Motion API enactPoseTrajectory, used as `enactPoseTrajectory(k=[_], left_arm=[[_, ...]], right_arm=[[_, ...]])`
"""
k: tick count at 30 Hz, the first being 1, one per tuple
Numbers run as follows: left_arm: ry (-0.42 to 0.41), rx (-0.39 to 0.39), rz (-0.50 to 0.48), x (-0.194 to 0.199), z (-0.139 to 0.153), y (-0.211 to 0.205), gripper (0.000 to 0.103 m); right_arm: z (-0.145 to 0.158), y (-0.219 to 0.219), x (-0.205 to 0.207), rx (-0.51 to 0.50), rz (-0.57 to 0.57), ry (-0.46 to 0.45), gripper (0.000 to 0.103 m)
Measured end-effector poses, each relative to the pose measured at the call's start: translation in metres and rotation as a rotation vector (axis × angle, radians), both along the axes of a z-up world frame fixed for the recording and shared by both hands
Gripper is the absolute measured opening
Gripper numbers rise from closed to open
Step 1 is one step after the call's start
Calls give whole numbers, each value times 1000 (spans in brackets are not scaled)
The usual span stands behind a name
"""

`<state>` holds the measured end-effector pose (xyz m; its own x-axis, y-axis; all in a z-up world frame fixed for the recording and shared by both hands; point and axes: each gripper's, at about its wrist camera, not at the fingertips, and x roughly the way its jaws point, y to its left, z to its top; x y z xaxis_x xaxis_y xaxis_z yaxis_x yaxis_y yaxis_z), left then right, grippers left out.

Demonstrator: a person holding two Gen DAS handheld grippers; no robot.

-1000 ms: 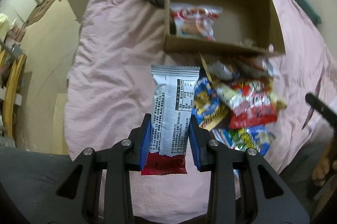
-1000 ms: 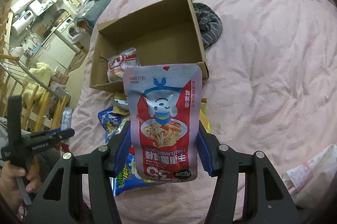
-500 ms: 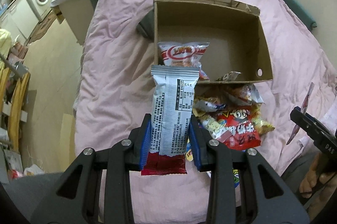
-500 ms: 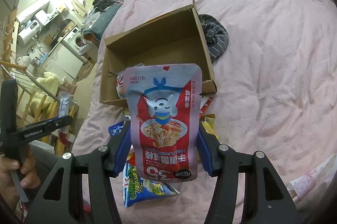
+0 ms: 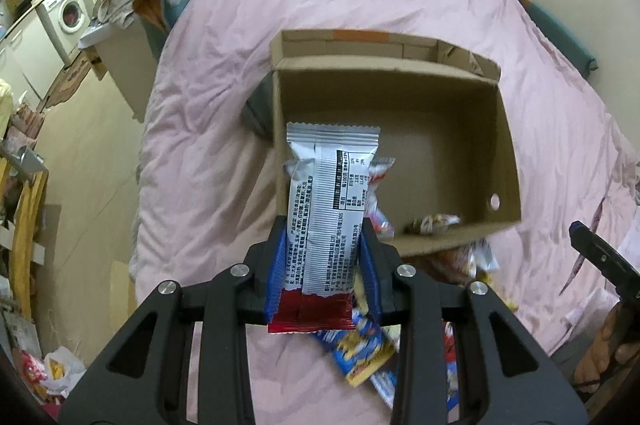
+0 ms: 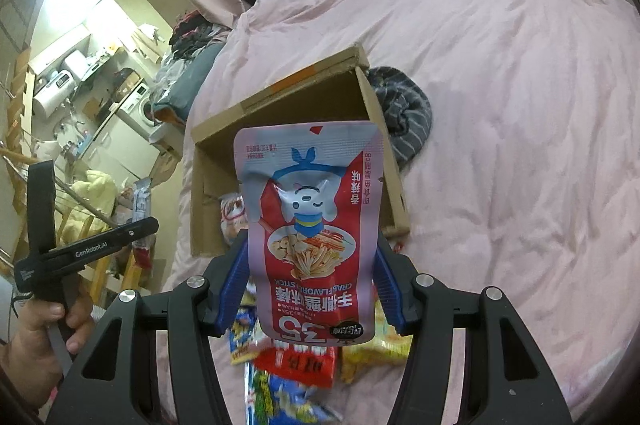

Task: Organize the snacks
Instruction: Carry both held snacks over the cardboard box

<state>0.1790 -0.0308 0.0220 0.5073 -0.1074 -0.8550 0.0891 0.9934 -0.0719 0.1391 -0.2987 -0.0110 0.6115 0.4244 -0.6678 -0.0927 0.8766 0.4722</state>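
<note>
- The left gripper (image 5: 325, 261) clenched a silver bar (image 5: 330, 209), held upright over the box's (image 5: 506, 145) near-left corner.
- The right gripper (image 6: 312, 285) grasped a crab-stick pouch (image 6: 314, 225) before the box.
- Loose snacks (image 6: 296, 365) lay on the pink bedding (image 6: 500, 145).

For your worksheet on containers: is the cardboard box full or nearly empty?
Nearly empty: the cardboard box shows mostly bare floor, with only a couple of snack packets near its front wall.

Right gripper (image 6: 311, 285) clamps a crab-flavored stick pouch (image 6: 312, 225) upside down — open cardboard box (image 6: 376, 113) behind it, loose snack packets (image 6: 296, 365) below.
</note>
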Motion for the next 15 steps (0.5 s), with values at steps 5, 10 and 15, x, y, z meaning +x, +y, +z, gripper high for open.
enactPoseTrajectory(k=[5,10,15], left_arm=[[-26,-12,-1,26,-8,-12,30],[-39,-31,18,51,-17,-22,30],[-99,-44,2,60,-27,-28,30]], right_arm=[[1,13,34,-34,12,-15,59],[-6,25,66,-71,23,-27,59],[-19,31,88,-90,19,-33,59]])
